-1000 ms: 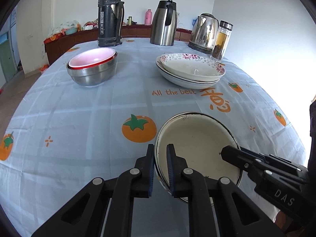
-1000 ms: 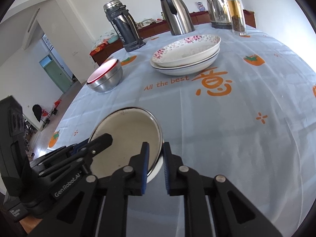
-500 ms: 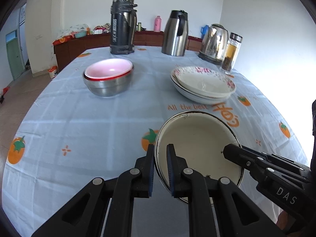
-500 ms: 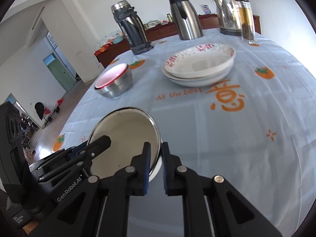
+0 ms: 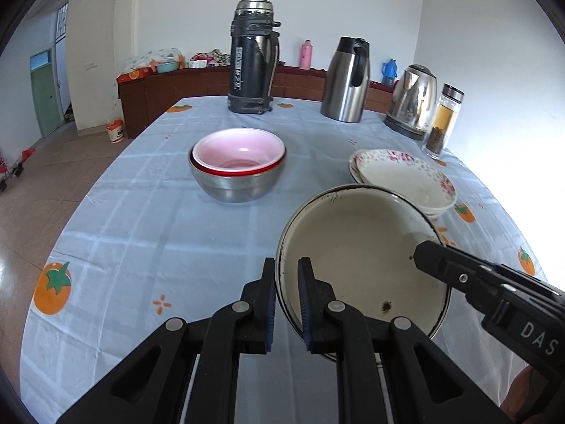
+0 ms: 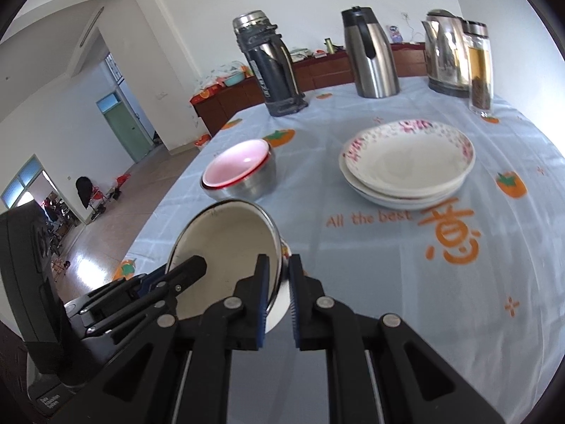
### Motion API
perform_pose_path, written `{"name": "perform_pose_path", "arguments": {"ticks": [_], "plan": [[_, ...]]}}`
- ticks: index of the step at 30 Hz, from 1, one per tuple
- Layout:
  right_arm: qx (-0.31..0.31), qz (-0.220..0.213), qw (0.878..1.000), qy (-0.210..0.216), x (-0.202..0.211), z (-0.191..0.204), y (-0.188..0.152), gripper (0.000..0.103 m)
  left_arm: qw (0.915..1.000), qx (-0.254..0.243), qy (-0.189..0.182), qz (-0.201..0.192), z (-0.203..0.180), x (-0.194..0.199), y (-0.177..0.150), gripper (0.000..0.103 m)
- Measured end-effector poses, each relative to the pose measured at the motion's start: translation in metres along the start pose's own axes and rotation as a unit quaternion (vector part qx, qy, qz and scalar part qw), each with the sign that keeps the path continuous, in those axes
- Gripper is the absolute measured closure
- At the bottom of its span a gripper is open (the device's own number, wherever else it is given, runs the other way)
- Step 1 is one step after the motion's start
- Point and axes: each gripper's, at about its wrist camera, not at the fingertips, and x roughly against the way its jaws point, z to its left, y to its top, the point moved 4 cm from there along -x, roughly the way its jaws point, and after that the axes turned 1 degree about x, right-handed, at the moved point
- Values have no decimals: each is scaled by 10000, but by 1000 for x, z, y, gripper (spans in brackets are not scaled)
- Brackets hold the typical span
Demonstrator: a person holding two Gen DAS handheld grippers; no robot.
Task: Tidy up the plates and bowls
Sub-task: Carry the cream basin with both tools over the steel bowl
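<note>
A cream enamel bowl (image 5: 360, 254) with a chipped dark rim is held in the air over the near table, tilted. My left gripper (image 5: 286, 275) is shut on its left rim. My right gripper (image 6: 279, 272) is shut on its right rim; the bowl shows in the right wrist view (image 6: 226, 247) too. A pink bowl (image 5: 238, 150) sits nested in a steel bowl (image 5: 236, 183) at mid table. A stack of white floral plates (image 5: 402, 176) lies to the right, also seen in the right wrist view (image 6: 406, 166).
At the table's far edge stand a dark thermos (image 5: 252, 60), a steel carafe (image 5: 348, 79), an electric kettle (image 5: 413, 100) and a glass tea jar (image 5: 443, 120). The tablecloth (image 5: 141, 229) is light blue with orange fruit prints. The floor drops off on the left.
Both grippers have lifted the enamel bowl off the table and carried it forward, toward the stacked bowls and plates. Both grips stay shut.
</note>
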Motion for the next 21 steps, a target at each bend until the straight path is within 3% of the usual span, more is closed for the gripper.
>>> {"name": "perform_pose_path", "arguments": {"ticks": [21], "plan": [[284, -165, 9993, 155, -45, 33, 59, 92, 9981, 254, 285, -479, 44, -13, 67, 89]]}}
